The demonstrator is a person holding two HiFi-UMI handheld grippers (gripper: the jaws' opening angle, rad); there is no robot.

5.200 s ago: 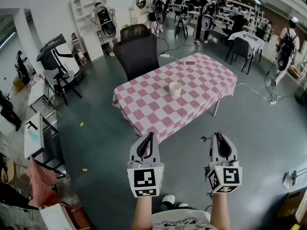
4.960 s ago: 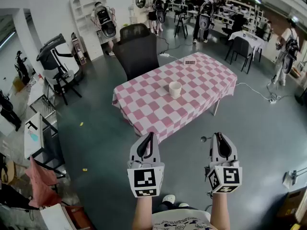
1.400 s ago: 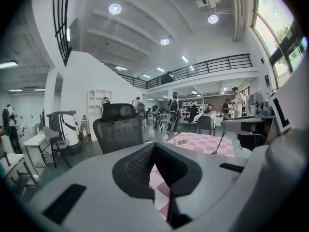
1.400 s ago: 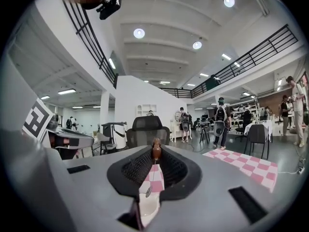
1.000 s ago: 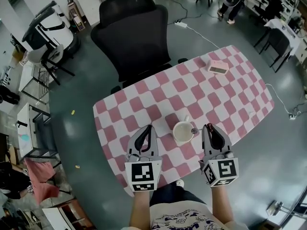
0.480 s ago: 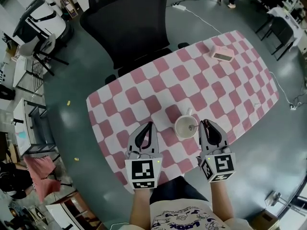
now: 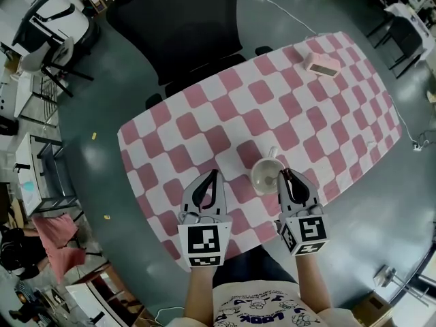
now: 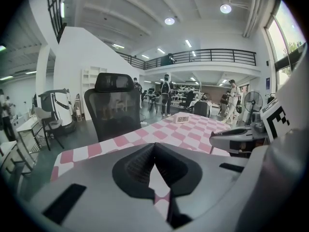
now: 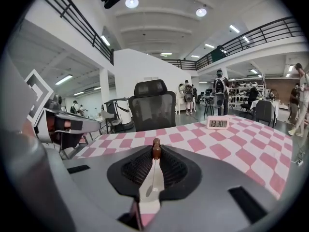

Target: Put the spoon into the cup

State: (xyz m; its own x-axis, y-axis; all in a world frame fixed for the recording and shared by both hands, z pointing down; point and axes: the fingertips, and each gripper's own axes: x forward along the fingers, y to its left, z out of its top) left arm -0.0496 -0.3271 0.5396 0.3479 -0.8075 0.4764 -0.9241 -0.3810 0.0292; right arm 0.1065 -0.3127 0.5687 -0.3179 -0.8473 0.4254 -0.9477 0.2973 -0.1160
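Observation:
A white cup [image 7: 266, 176] stands upright on the pink-and-white checked table [image 7: 225, 114], close to its near edge. My right gripper [image 7: 285, 175] is just right of the cup's rim and is shut on the spoon [image 7: 280, 176]. In the right gripper view the spoon [image 9: 152, 170] runs up between the pads, its brown end at the jaw tips of my right gripper [image 9: 156, 152]. The cup is hidden in both gripper views. My left gripper [image 7: 212, 176] hangs left of the cup, apart from it. The left gripper [image 8: 154, 146] has its jaws shut with nothing between them.
A small pink digital clock [image 7: 321, 63] lies at the far right of the table. A black office chair [image 7: 184, 26] stands behind the table's far edge. Several people and desks fill the hall beyond, as the left gripper view shows.
Both grippers have sunk toward the table and the table fills more of the head view. The right gripper with the spoon has closed in on the cup's right rim.

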